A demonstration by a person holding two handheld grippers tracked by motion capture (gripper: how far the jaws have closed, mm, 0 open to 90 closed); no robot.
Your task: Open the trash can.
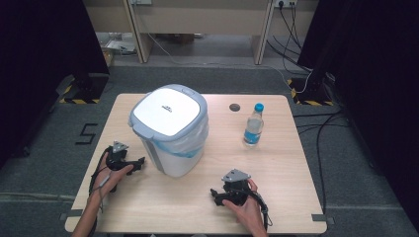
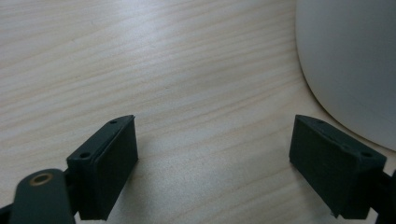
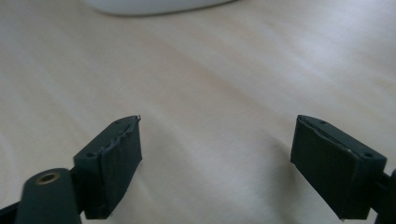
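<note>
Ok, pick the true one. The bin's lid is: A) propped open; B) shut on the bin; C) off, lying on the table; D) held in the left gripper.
B: the white lid sits flat and closed on the bin, with both grippers apart from it.

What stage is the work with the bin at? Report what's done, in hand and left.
Done: nothing visible yet; the white bin stands with its lid shut, and the water bottle stands upright, capped, apart from it. In hand: the left gripper and right gripper rest near the bin, jaws open and empty, over the table. Left: probably everything, starting with opening the lid.
</note>
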